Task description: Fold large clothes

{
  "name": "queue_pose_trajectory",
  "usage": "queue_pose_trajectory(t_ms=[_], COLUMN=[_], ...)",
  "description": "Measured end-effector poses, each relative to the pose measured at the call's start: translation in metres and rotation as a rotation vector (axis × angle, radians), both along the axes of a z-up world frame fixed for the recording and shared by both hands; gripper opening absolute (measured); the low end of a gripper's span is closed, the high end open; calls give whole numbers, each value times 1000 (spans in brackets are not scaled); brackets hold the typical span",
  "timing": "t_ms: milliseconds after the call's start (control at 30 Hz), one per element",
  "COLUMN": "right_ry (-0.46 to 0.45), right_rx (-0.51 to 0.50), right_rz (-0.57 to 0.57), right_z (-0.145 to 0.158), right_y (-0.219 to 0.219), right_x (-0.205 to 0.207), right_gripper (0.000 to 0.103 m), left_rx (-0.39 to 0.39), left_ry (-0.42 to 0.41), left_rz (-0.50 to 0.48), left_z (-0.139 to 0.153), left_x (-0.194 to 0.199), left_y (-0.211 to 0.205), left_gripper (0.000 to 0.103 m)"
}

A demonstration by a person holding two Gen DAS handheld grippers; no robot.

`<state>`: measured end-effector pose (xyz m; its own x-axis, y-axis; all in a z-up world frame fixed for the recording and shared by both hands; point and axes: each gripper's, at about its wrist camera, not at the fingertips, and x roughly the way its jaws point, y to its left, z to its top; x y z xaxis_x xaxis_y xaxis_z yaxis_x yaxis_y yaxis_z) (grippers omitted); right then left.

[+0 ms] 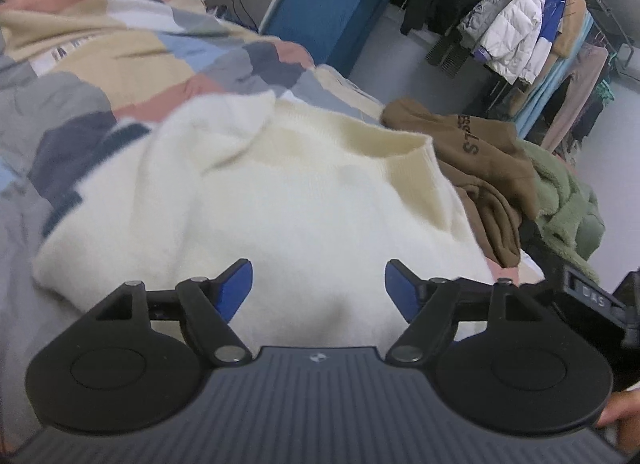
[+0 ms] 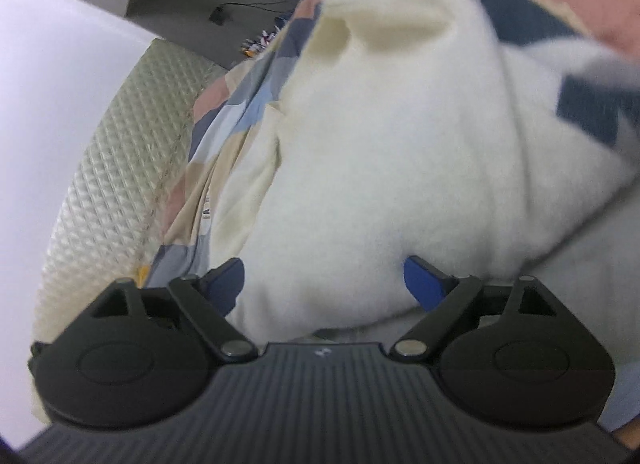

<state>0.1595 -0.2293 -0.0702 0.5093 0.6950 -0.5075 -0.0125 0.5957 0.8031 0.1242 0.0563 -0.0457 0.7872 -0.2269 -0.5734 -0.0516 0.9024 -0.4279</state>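
On bed (image 1: 24, 248), atop patchwork quilt (image 1: 120, 56): cream sweater (image 1: 312, 200) lies spread, neckline toward far edge. Left gripper (image 1: 319, 288) above sweater's near part, jaws released, spread wide, nothing gripped. Right gripper (image 2: 324, 284) above same sweater (image 2: 384, 168), jaws likewise released, fabric below but unpinched. Beside sweater: brown hoodie (image 1: 472, 152), dark print, only letters "ESS" and "S" legible. Green fleece (image 1: 568, 208) just beyond. Black device (image 1: 592, 296) at right, label reads "DAS".

Both wrist views look down, close, onto one cream sweater (image 1: 304, 204).
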Motion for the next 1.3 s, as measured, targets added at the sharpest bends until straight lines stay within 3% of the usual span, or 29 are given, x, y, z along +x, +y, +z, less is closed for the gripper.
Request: queue_pose_trajectory(t_ms=[167, 300, 433, 567, 700, 933, 1133, 1300], right_ry=[107, 230, 223, 209, 215, 101, 78, 144], right_rx=[120, 154, 111, 160, 227, 341, 380, 365], right_rz=[-45, -16, -26, -138, -174, -182, -200, -230], right_z=[-15, -34, -37, -44, -47, -26, -21, -31], right_y=[2, 13, 24, 13, 9, 2, -1, -12], right_x=[2, -3, -4, 8, 17, 11, 5, 1], right_gripper=[94, 93, 94, 93, 94, 95, 94, 94], left_rx=[-30, -45, -72, -118, -241, -431, -711, -791], left_ry=[-18, 3, 23, 28, 32, 94, 219, 297], left_rz=[-16, -9, -8, -25, -96, -162, -64, 70], left_z=[1, -4, -8, -9, -9, -24, -69, -98], left_x=[-1, 3, 8, 10, 8, 9, 24, 31], left_y=[0, 3, 6, 10, 10, 10, 30, 41], left_gripper=[84, 84, 84, 87, 89, 95, 96, 96])
